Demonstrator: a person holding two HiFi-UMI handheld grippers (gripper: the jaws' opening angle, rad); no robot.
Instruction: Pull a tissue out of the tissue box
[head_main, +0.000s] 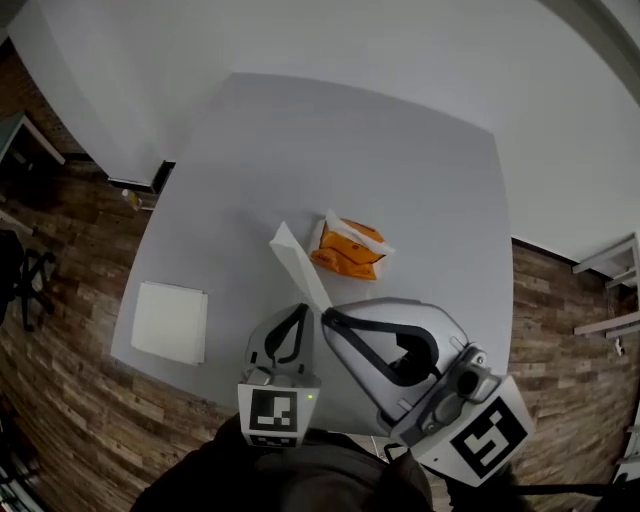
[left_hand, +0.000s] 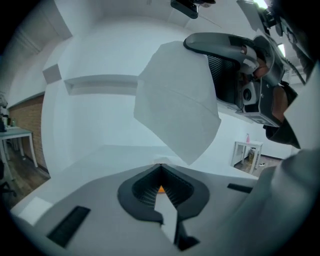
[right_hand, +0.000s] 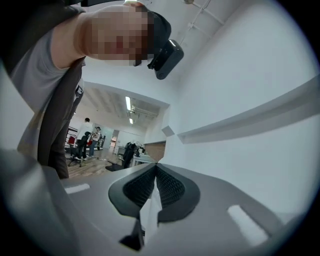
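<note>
Right gripper (head_main: 327, 315), big and low right in the head view, has its jaws pressed together on a corner of the tissue (head_main: 298, 262). From there the white sheet runs up and left toward the middle of the frame. Beneath everything, the grey table (head_main: 400, 150) fills most of that view. Left gripper (left_hand: 160, 166), at bottom centre, has its jaws meeting at the tips, and nothing seems caught between them. In its own view the tissue hangs as a full, loose sheet from the other gripper, upper centre of the frame. A flat white pad (head_main: 170, 322) lies at the left edge of the table. Smallest is the orange tissue pack (head_main: 347, 250) at the table's centre, just right of the sheet. The sheet looks clear of the pack, so the pull seems done, with only setting it down left.
</note>
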